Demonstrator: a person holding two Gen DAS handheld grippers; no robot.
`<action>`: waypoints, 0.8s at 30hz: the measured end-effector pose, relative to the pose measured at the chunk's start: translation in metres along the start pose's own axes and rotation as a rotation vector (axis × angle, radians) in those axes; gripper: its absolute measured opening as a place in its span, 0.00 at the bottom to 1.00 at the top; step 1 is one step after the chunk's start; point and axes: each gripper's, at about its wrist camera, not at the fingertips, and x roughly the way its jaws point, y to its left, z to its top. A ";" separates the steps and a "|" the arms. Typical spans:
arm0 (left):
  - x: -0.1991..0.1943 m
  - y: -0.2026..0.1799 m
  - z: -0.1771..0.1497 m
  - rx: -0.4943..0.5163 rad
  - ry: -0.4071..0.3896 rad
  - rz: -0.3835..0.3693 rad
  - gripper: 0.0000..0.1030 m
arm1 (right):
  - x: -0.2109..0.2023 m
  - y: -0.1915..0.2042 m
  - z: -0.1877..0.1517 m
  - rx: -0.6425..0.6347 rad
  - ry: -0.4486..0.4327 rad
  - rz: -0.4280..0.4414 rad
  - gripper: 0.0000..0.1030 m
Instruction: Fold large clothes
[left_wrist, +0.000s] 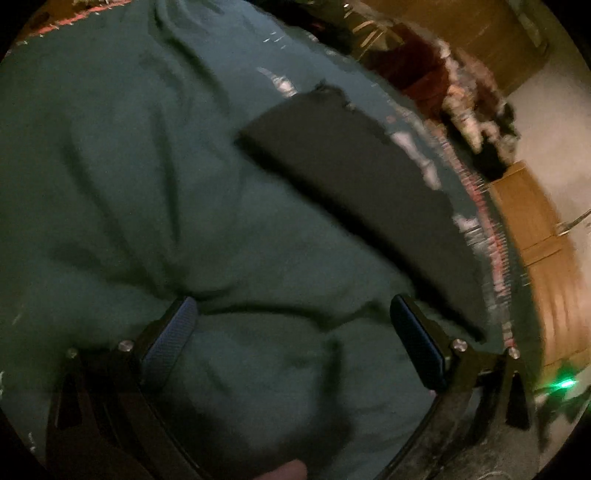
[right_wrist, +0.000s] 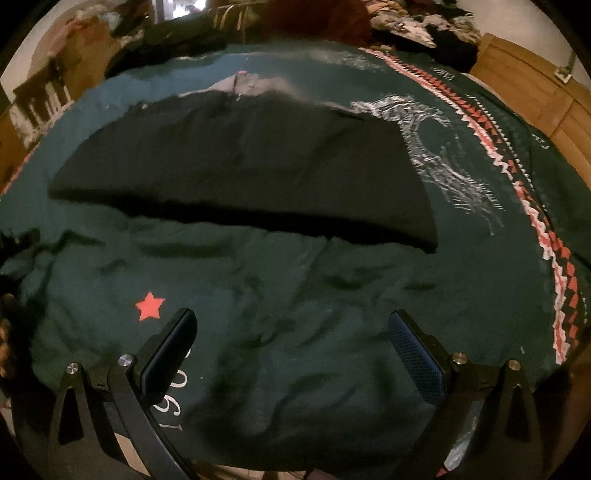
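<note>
Over the green garment (right_wrist: 258, 314), both claws, left gripper (left_wrist: 293, 332) and right gripper (right_wrist: 293, 343), gape wide and empty; loose wrinkles could slip a shallow pinch.

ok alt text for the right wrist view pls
The open right gripper hovers over a rumpled dark green cloth printed with a red star and a red-and-white zigzag border. A folded black garment lies flat on the cloth beyond the fingertips; clutter and wooden furniture sit behind.
</note>
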 end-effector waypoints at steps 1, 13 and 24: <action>-0.001 -0.002 0.006 -0.019 -0.012 -0.034 0.98 | 0.002 0.001 0.001 -0.005 0.002 0.005 1.00; 0.037 0.031 0.059 -0.367 -0.018 -0.338 0.96 | 0.025 0.019 0.020 -0.066 0.025 0.027 1.00; 0.041 0.022 0.072 -0.401 0.021 -0.354 0.94 | 0.040 0.036 0.034 -0.084 0.028 0.053 1.00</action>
